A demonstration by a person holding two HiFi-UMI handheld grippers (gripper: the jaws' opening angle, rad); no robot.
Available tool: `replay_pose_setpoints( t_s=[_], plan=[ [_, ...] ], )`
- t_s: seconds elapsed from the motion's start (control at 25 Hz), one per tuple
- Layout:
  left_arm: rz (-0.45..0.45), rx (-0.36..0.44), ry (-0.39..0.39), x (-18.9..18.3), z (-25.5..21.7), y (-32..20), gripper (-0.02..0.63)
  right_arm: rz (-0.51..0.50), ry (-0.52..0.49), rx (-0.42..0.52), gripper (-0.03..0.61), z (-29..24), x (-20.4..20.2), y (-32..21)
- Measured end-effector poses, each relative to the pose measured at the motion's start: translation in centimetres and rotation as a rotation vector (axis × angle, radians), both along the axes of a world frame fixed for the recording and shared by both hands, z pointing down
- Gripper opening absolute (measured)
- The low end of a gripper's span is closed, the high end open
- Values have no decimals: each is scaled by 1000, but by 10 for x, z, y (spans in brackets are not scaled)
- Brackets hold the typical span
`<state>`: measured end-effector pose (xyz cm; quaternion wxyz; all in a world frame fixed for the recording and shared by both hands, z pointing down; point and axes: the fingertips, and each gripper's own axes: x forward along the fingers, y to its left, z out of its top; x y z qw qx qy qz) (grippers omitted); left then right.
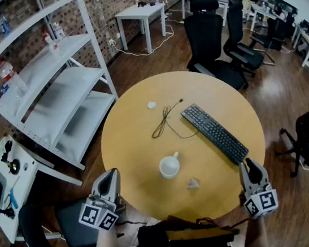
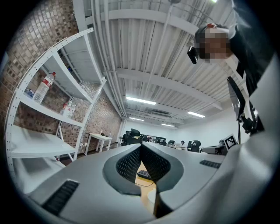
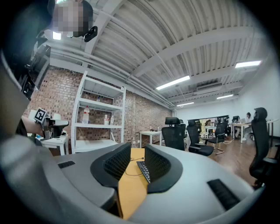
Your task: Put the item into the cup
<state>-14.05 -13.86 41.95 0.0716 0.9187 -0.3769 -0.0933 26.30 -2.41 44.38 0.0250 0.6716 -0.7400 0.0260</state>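
L claw (image 1: 113, 175) shut | R claw (image 1: 250, 164) open, empty | item (image 1: 192, 184) near cup (image 1: 169, 166)

Pale grey left gripper (image 1: 113, 172) and right gripper (image 1: 250, 161), black ribbed pads (image 3: 117, 164), black-and-white marker cubes (image 1: 98, 216).

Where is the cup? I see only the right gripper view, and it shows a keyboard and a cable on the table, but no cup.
Observer: The white cup stands upright on the round table, to the left of the right gripper.
Operator: And where is the item?
Observer: A small crumpled item lies just right of the cup, a little nearer the person, not touching it.
Operator: Does the left gripper hold anything?
Observer: No. The left gripper is shut with nothing between its jaws, off the table's left edge.
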Motion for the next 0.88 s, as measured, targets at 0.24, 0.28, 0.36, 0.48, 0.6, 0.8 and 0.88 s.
replay_pose_setpoints(
  t_s=[0.24, 0.28, 0.36, 0.48, 0.6, 0.8, 0.88],
  plan=[
    [13, -10, -2, 4, 3, 7, 0, -149, 7, -103, 101, 32, -43, -25],
    [13, -19, -1, 3, 6, 8, 0, -185, 17, -125, 101, 44, -51, -30],
    [14, -37, 0, 3, 10, 11, 0, -272, 39, -200, 150, 78, -71, -38],
    [7, -45, -10, 1, 11, 15, 0, -404, 74, -346, 197, 130, -104, -43],
    [-5, -45, -13, 1, 8, 18, 0, -481, 90, -446, 223, 164, -123, -45],
    [21, -49, -22, 21, 7, 17, 0, -612, 188, -579, 261, 214, -138, -50],
    [13, -49, -9, 24, 4, 17, 0, -635, 223, -612, 261, 230, -142, -49]
  ],
)
